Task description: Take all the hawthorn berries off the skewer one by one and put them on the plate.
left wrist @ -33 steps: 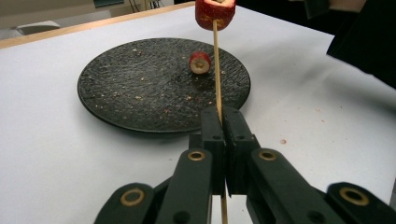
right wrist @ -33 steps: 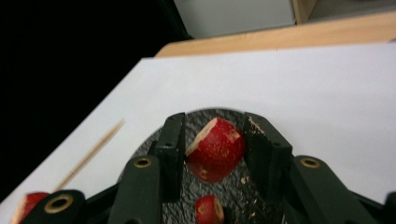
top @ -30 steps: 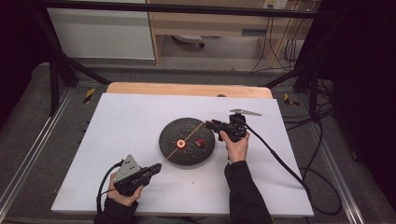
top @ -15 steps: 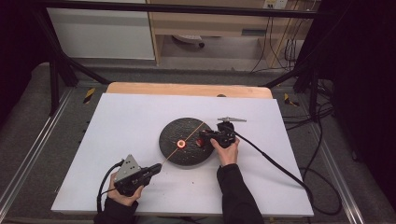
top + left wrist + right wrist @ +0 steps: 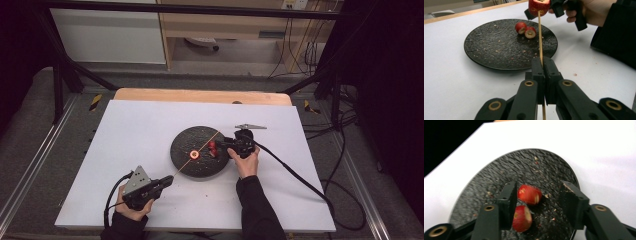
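A round black plate [image 5: 186, 142] lies mid-table. My left gripper [image 5: 167, 181] [image 5: 544, 65] is shut on a thin wooden skewer [image 5: 540, 37] that slants up over the plate, with one red fruit piece [image 5: 194, 154] [image 5: 539, 6] threaded on it. Two more red fruit pieces [image 5: 213, 147] [image 5: 525, 30] rest on the plate's right side. My right gripper [image 5: 224, 145] [image 5: 539, 192] is open low over the plate, its jaws either side of the farther piece [image 5: 529, 194]. The nearer piece [image 5: 522, 218] lies partly behind the left jaw.
The plate [image 5: 549, 165] carries scattered crumbs. White table surface [image 5: 140, 125] surrounds it, with a wooden edge [image 5: 200, 95] at the back. The right gripper's cable [image 5: 295, 175] trails off to the right. Shelving and cables stand beyond the table.
My right gripper has come down and in from the plate's right rim toward the two loose pieces. The left gripper and skewer have stayed put.
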The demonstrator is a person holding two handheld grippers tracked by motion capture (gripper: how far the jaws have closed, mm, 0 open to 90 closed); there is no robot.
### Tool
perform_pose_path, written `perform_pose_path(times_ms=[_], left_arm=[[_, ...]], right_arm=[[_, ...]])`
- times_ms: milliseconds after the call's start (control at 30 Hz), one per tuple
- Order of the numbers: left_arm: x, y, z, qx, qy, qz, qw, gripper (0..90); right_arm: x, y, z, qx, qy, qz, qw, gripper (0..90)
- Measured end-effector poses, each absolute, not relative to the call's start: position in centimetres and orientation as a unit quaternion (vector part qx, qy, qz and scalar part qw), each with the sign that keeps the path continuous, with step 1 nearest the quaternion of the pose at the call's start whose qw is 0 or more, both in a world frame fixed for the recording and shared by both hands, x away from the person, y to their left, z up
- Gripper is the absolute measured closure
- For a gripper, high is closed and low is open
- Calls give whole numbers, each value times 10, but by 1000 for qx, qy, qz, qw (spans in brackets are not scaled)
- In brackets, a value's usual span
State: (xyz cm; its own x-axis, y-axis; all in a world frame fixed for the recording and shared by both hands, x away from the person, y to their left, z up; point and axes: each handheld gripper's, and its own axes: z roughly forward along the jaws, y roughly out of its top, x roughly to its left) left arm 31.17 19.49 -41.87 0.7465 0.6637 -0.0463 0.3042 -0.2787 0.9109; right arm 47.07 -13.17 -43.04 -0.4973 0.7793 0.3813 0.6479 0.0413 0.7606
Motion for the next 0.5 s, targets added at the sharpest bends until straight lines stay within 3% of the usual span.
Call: perform_pose_path(times_ms=[400,500], left_arm=[[312,194,-420,781,310,175,513,881],[312,193,-420,782,310,175,512,881]], right_arm=[[434,-141,-399,448,728,515,67,116],[425,-142,-398,439,732,516,64,76]])
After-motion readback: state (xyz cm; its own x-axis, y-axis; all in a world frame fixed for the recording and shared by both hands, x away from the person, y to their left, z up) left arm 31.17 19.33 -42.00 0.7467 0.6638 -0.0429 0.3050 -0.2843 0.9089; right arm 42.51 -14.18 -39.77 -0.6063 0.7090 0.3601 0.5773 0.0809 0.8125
